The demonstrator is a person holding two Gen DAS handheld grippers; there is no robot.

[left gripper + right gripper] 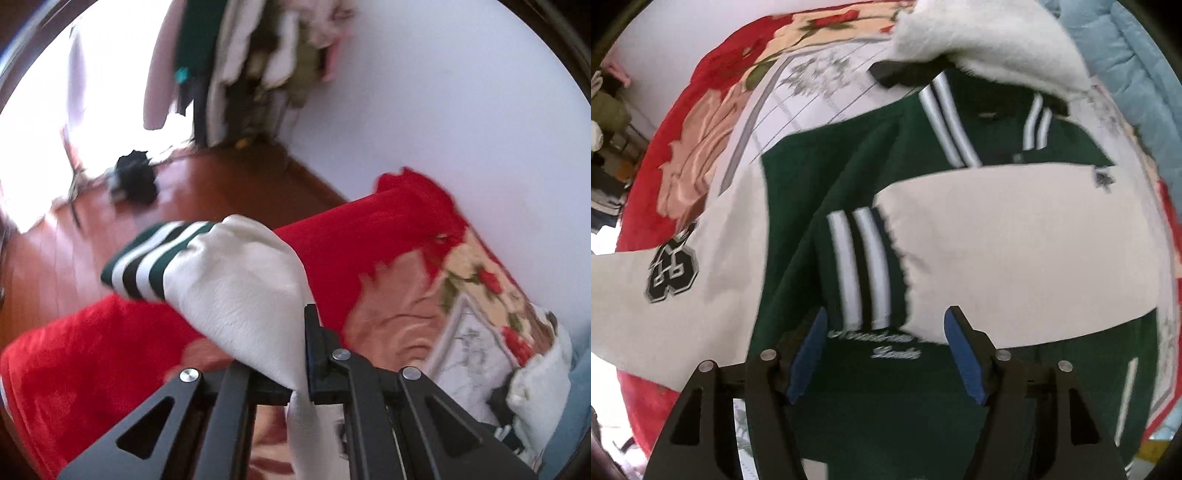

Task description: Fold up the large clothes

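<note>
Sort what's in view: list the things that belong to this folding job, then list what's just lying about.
Part of the job:
- green varsity jacket
- its white sleeve, pinched in the left gripper
- the other white sleeve, laid across the body
- right gripper, open above the jacket

Lying about:
- red floral blanket
- white fleece
- light blue quilt
- hanging clothes
- dark heap on the floor

Home bedroom: bed w/ floral blanket (476,280), clothes rack (258,66), wood floor (221,184).

green varsity jacket (820,177), white sleeve (1015,240) across, right hand-held gripper (884,354) open above
</note>
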